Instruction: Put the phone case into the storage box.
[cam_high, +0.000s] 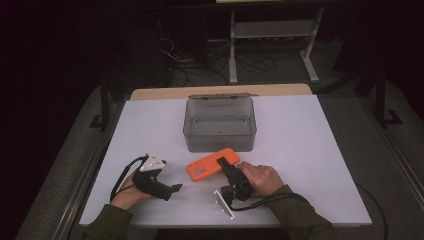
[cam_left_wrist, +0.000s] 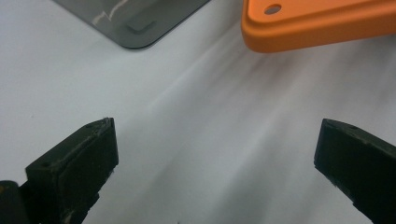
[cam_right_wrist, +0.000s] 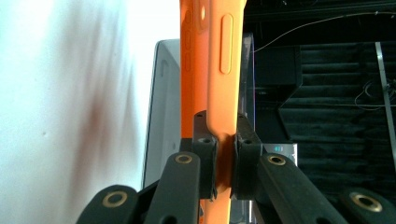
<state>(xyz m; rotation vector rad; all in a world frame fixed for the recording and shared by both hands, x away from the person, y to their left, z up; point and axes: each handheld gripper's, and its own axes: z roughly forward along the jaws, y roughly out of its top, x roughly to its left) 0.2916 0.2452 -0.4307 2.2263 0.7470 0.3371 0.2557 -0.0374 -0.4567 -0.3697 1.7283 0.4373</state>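
**A:** What have I got on the right side?

**B:** My right gripper is clamped on the orange phone case. In the right gripper view the two jaws press on the case from either side, pads flat against its thin edge, with no gap left between them and the case. From above, the jaws reach in over the end of the case that lies farthest from my left gripper.

**A:** And where does the case sit?

**B:** Taking the clear grey box as the mark: the case lies just in front of the box, on my side of it, close to its front wall but apart from it. The box stands open on the white table, its lid swung back on the far side. The case lies slanted to the box's front wall.

**A:** The left one?

**B:** My left gripper is spread wide and has hold of nothing. In the left gripper view its jaws stand far apart with bare table between them; a corner of the case shows beyond them, and a corner of the box past that. Seen from above, the gripper lies on my side of the box and off to its left, near the case without touching it.

**A:** Hands?

**B:** Each hand is wrapped round its gripper's body, the sleeves coming in at the table's near edge.
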